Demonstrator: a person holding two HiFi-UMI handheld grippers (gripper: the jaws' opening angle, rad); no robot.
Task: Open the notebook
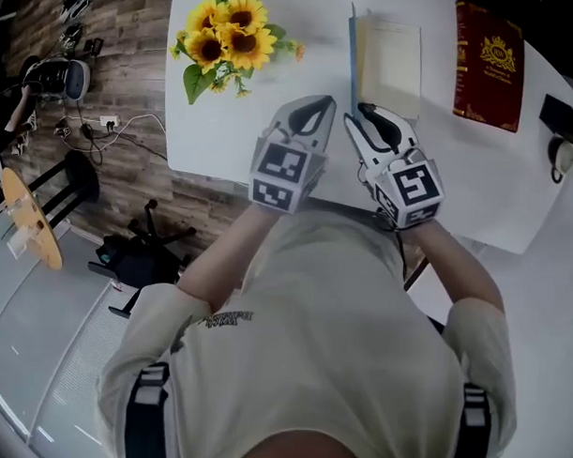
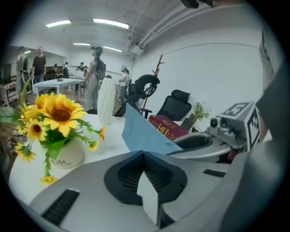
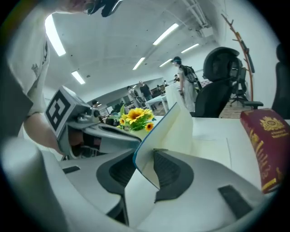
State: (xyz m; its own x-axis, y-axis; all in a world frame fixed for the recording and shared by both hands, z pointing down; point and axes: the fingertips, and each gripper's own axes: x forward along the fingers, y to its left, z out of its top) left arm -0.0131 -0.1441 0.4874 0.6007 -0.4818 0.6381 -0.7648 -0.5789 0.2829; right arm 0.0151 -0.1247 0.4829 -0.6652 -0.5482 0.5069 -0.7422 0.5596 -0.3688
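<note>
The notebook (image 1: pixel 393 67) lies on the white table (image 1: pixel 476 183), and its blue cover (image 3: pixel 168 129) stands up along the notebook's left edge. The right gripper (image 3: pixel 147 157) is clamped on the near corner of that cover, so the cream inner side faces right. The left gripper (image 2: pixel 144 155) hangs just left of the notebook with its jaws together and nothing between them.

The step in hand looks like swinging the cover over to the notebook's left. It should go well if the grip keeps to the corner and follows an arc round the spine, so the board does not bend or drag the pages along.

A pot of sunflowers (image 1: pixel 227 38) stands to the notebook's left, and the left gripper is closer still, so both may crowd the cover's landing place. A red book (image 1: pixel 487 66) lies to the notebook's right, out of the way.
</note>
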